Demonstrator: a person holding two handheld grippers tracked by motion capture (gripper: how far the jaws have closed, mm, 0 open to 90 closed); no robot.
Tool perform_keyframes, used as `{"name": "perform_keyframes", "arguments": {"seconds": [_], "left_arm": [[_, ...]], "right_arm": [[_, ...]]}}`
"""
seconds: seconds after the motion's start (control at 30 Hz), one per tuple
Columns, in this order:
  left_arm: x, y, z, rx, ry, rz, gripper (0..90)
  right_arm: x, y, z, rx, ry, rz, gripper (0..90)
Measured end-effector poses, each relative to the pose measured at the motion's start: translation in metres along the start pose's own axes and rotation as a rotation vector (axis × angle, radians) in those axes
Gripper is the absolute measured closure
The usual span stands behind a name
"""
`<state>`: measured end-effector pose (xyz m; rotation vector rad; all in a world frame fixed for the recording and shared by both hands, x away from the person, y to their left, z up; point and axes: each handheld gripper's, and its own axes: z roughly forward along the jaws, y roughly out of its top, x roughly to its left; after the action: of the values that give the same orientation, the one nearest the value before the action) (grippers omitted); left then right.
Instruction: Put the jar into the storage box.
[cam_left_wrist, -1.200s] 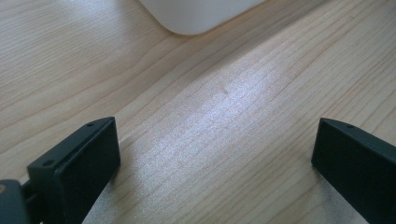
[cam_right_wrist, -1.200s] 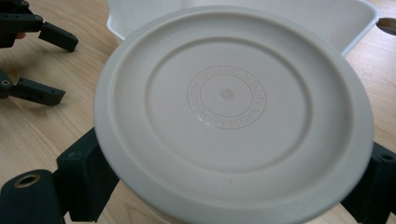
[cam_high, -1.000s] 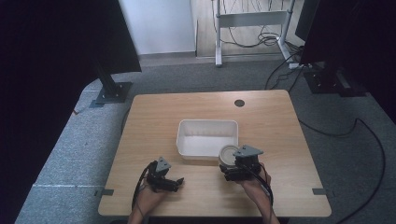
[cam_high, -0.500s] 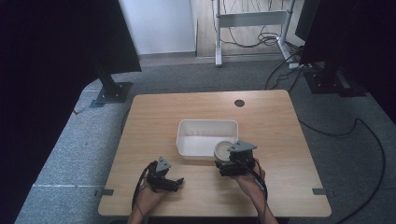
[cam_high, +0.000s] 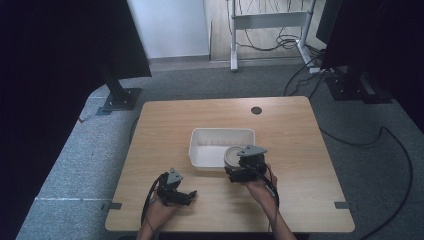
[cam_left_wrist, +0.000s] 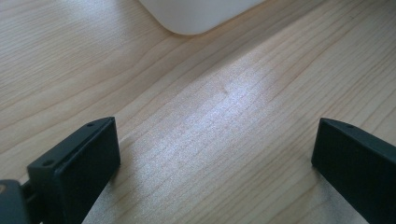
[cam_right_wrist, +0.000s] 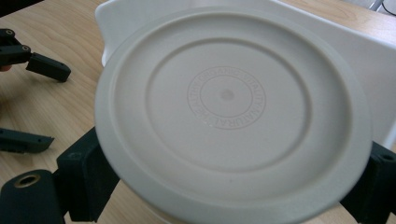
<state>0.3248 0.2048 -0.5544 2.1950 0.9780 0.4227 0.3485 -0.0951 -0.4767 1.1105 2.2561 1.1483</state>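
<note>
A round off-white bowl (cam_right_wrist: 229, 107) is tipped so its embossed underside faces the right gripper view. My right gripper (cam_right_wrist: 231, 189) is shut on it, one black jaw at each side of the rim. In the high view the bowl (cam_high: 231, 155) hangs over the near right corner of a white rectangular bin (cam_high: 220, 131), with the right gripper (cam_high: 233, 168) just behind it. My left gripper (cam_high: 188, 196) rests low on the table at the front left, open. Bare wood lies between its jaws (cam_left_wrist: 215, 154), and a corner of the bin (cam_left_wrist: 201, 14) shows ahead.
The wooden table (cam_high: 300, 150) has a round cable hole (cam_high: 256, 110) at the back. The bin's wall (cam_right_wrist: 359, 51) rises behind the bowl. The left gripper's fingers (cam_right_wrist: 46, 67) lie off to the left in the right gripper view. Black stands and cables sit on the floor beyond.
My right gripper has carried the bowl a little left and forward, up to the bin's near right corner. The left gripper has stayed put.
</note>
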Motion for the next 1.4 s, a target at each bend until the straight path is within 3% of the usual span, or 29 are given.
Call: {"name": "perform_keyframes", "arguments": {"seconds": [0.77, 1.4], "left_arm": [[0.000, 0.000, 0.000, 0.001, 0.000, 0.001, 0.7], [0.000, 0.000, 0.000, 0.001, -0.002, 0.002, 0.7]], "right_arm": [[0.001, 0.021, 0.037, -0.001, -0.029, 0.007, 8.9], [-0.002, 0.018, 0.071, 0.018, -0.084, 0.018, 8.8]]}}
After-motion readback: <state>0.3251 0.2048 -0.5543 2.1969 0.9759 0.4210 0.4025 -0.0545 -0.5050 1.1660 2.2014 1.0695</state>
